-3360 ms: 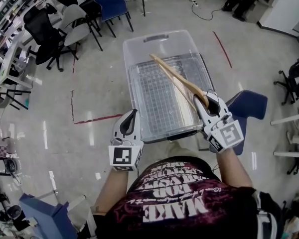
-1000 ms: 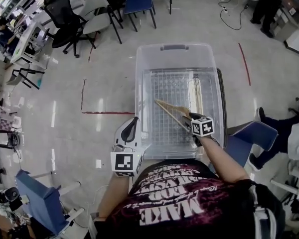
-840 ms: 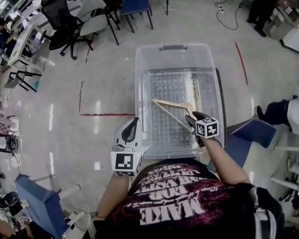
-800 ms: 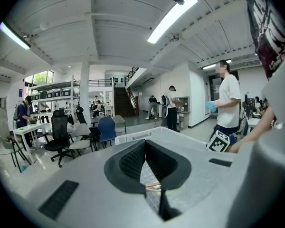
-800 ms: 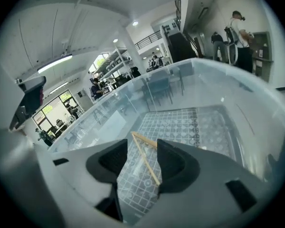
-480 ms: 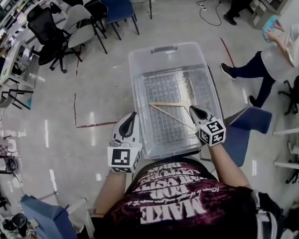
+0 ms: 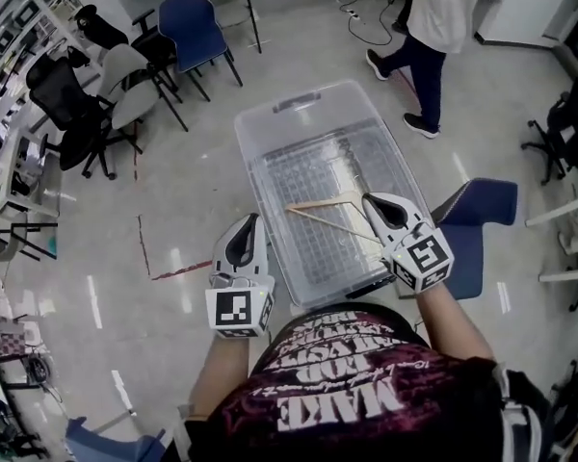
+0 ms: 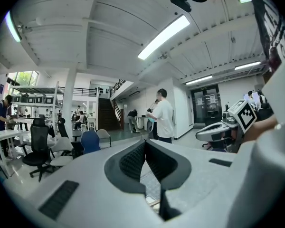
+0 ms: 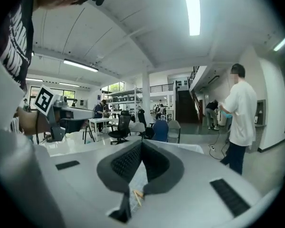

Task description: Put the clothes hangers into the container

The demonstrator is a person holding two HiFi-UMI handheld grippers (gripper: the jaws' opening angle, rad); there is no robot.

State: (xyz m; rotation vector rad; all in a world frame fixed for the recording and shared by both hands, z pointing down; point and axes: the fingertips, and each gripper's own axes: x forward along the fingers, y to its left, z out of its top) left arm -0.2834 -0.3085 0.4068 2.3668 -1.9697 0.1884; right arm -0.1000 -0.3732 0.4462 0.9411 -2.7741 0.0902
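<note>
**Hanger in container, both tongs empty**

- The wooden hanger [image 7: 323, 201] lies flat on the gridded bottom of the clear container [image 7: 255, 157], in its near-right part. I can't make out the hook end.
- The right tongs [image 7: 370, 200] are over the container's near-right area, with the tip just beside the hanger's right end. The head view doesn't settle whether they touch.
- In the right gripper view the jaws are closing, with the pads already meeting at the tip and nothing between them. A bit of the hanger shows through the gap below the pads, not gripped.
- The left tongs [image 7: 248, 221] are just outside the container's near-left corner. The jaws are narrow, pads together, holding nothing.
- A blue chair [image 7: 477, 210] stands just beside the container's right side.
- A person [image 7: 433, 17] stands beyond the far-right corner.
- Office chairs [image 7: 135, 70] stand beyond the far-left corner.
- A red tape line [image 7: 178, 270] runs on the floor left of the container.
</note>
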